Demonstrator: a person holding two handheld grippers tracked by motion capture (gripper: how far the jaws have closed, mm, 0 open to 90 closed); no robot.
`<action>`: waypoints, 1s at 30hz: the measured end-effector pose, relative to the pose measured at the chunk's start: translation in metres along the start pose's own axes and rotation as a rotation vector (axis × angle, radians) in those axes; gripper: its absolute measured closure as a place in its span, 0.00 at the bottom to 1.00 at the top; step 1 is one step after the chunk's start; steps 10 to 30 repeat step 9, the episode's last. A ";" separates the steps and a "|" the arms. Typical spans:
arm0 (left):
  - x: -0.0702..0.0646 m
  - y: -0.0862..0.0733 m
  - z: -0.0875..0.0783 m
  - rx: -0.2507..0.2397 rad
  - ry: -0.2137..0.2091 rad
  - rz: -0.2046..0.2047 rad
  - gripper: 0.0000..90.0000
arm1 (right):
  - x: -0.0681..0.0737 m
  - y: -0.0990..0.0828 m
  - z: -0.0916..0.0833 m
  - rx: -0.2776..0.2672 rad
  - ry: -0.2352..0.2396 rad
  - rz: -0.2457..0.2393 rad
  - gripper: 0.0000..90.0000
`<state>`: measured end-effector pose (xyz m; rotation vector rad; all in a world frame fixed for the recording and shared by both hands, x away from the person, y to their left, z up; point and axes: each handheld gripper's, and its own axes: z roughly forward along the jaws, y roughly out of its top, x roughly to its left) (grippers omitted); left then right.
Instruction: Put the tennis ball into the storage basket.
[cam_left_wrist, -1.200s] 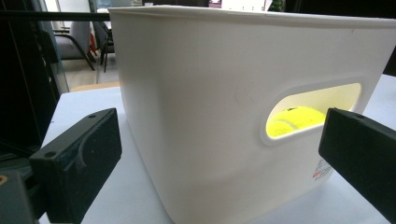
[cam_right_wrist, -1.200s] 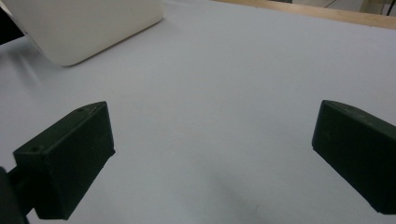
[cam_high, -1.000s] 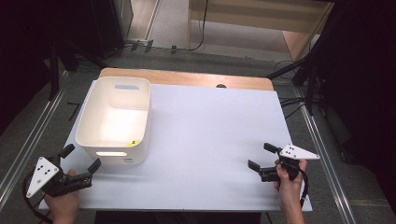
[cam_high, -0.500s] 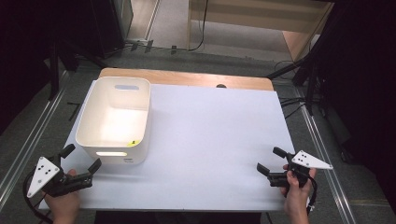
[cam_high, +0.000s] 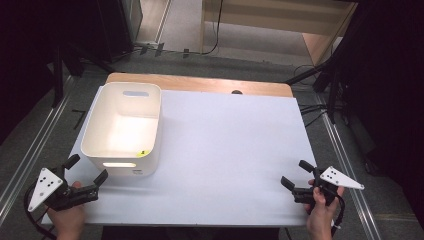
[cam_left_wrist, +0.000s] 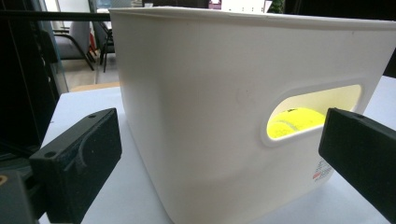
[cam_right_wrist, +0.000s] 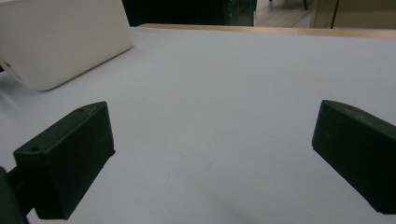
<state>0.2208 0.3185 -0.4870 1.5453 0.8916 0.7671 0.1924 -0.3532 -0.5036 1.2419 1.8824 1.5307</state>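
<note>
right gripper (cam_high: 298, 180) withdrew toward table (cam_high: 230, 150) edge

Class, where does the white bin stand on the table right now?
In the high view, the white bin stands at the table's left side, just beyond the open left gripper.

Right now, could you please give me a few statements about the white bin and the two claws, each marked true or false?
1. The left claw is open in front of the white bin. True.
2. A yellow-green ball shows through the bin's handle slot. True.
3. The right claw grips the bin's rim. False: it is open and empty above the white table, far from the bin.
4. The bin lies tipped on its side. False: it stands upright, its opening up.
5. The bin stands at the table's right edge. False: it stands at the left.
</note>
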 end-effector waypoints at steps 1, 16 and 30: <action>0.000 0.000 0.000 0.000 -0.001 0.002 0.00 | 0.000 0.000 0.000 0.001 -0.001 0.000 0.00; 0.000 0.000 0.000 0.001 0.000 0.004 0.00 | -0.001 0.000 0.001 0.003 0.000 0.015 0.00; 0.000 0.000 0.000 0.001 0.000 0.004 0.00 | -0.001 0.000 0.001 0.003 0.000 0.015 0.00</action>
